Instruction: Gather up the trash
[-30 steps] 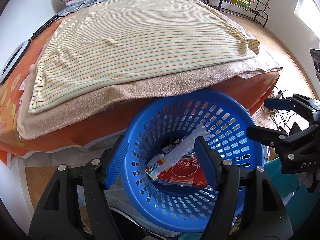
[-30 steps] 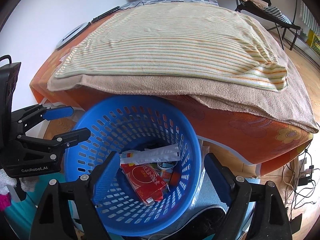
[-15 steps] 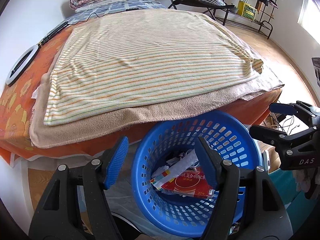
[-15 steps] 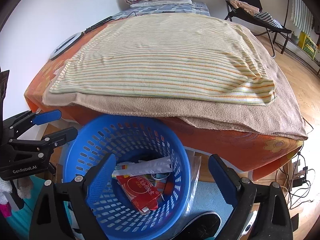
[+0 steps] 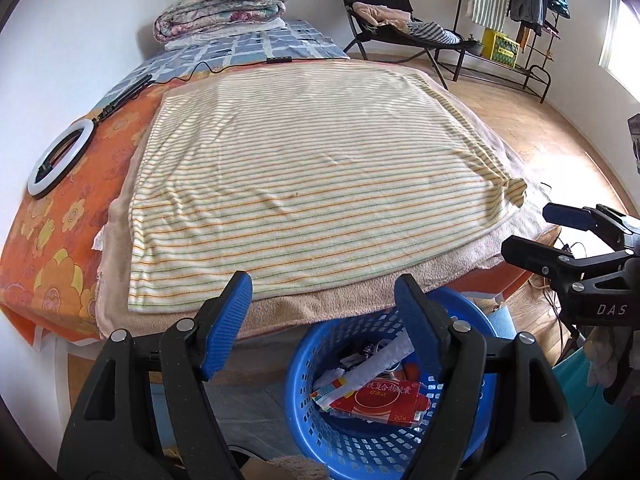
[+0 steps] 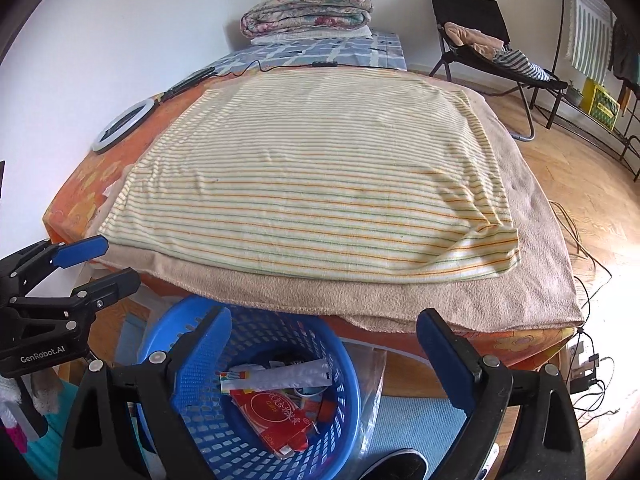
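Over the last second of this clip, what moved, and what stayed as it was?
Both grippers, left gripper and right gripper, rose and drew back from the blue basket, so it now sits lower in both views and more of the bed shows. Nothing was gripped or released. Fingers stayed open and empty; the red packet and white wrapper stayed in the basket.

Your left wrist cam looks fwd along its fingers from the bed's foot, tilted down, blue basket (image 5: 360, 432) close below, bed (image 5: 312, 184) beyond. Right wrist cam sits beside it, same heading, basket (image 6: 224, 436) lower left. Both share bed, basket, folded quilt (image 6: 308, 12), chair (image 5: 384, 20); each catches the other gripper at frame edge.
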{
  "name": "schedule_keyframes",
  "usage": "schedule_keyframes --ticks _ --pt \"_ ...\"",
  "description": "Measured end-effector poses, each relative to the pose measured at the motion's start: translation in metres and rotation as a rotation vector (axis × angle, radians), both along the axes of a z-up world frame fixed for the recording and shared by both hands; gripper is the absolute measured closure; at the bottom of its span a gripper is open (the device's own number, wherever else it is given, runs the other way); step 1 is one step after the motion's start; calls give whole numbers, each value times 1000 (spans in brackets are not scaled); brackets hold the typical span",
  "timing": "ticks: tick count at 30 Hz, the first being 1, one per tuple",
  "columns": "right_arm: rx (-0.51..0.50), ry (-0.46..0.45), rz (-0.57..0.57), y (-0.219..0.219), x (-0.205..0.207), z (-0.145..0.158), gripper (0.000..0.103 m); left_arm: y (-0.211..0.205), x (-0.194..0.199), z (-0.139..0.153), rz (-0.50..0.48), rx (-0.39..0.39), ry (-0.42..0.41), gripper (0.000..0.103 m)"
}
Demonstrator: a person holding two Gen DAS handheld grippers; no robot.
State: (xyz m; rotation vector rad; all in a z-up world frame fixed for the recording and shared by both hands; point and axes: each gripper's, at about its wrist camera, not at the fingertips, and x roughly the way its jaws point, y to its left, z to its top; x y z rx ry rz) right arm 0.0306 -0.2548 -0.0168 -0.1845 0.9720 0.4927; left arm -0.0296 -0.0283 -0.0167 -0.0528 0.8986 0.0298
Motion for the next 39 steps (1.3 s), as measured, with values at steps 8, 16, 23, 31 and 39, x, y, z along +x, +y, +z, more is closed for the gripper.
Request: schedule_keyframes --ticks 8,16,23,31,39 --pt "0 -93 7 14 25 36 6 9 20 39 -6 29 -70 16" --pt "-14 -157 13 30 48 57 6 25 40 59 21 27 -118 8" --pt "-9 -172 24 40 68 60 6 33 55 63 36 14 -136 8" --pt "23 -134 4 44 92 45 6 37 69 44 50 8 -94 8" --pt "6 -104 -11 49 105 26 6 36 76 35 56 20 -89 0"
